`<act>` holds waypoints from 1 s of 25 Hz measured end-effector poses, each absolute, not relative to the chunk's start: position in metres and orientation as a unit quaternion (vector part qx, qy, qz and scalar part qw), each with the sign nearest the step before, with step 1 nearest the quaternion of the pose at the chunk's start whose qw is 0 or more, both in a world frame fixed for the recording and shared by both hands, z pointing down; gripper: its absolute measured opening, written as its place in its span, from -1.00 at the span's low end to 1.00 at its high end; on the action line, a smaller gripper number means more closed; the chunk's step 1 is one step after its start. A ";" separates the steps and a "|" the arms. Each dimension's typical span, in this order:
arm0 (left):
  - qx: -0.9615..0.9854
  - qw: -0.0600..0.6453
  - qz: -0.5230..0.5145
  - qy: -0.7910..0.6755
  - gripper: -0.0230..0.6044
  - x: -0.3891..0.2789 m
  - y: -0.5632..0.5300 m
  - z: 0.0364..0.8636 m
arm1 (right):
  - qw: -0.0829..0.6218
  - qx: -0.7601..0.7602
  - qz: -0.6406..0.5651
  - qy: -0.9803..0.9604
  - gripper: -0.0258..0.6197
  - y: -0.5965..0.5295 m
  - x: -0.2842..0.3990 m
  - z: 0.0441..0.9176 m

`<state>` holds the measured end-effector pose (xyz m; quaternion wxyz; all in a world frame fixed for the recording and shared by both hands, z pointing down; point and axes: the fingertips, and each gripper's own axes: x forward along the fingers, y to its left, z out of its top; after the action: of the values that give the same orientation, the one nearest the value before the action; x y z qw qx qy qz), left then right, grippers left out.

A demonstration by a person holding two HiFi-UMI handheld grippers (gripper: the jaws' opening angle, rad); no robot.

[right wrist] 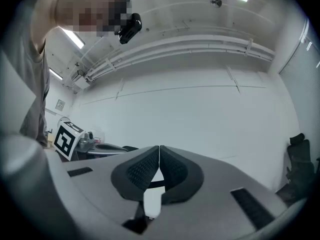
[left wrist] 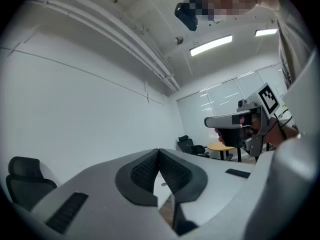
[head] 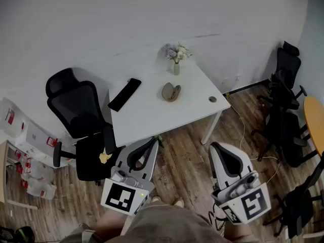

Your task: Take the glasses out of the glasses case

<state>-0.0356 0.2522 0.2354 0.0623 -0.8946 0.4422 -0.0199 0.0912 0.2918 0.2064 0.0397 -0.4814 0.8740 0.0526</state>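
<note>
A brown glasses case (head: 171, 92) lies near the middle of the white table (head: 152, 120); from here I cannot tell what is in it. Both grippers hang over the wooden floor in front of the table, well short of the case. My left gripper (head: 153, 142) points at the table's near edge, its pads touching with nothing between them (left wrist: 159, 151). My right gripper (head: 216, 147) is level with the table's right leg, also shut and empty (right wrist: 159, 148). In the left gripper view the right gripper (left wrist: 235, 121) shows at the right.
On the table are also a black oblong object (head: 125, 94), a small vase of flowers (head: 176, 59) and a small round thing (head: 212, 99). A black office chair (head: 78, 115) stands left of the table; more chairs (head: 283, 85) and a round wooden table (head: 316, 120) are right.
</note>
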 end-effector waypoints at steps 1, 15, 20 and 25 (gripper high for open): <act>-0.894 0.070 -0.022 0.442 -0.88 -0.037 0.252 0.235 | 0.042 -0.483 0.051 0.873 -0.82 0.292 0.091 0.206; -0.882 0.071 -0.039 0.464 -0.88 -0.038 0.240 0.242 | 0.059 -0.489 0.022 0.870 -0.82 0.279 0.109 0.220; -0.877 0.079 -0.042 0.472 -0.87 -0.040 0.227 0.244 | 0.023 -0.432 0.011 0.902 -0.32 0.266 0.088 0.239; -0.879 0.072 -0.049 0.469 -0.88 -0.040 0.196 0.259 | 0.004 -0.443 0.001 0.896 -0.31 0.228 0.085 0.258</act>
<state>-0.0398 0.1957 0.2588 0.0718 -0.8790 0.4689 -0.0485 0.0848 0.2275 0.2578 0.0042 -0.4434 0.8963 0.0012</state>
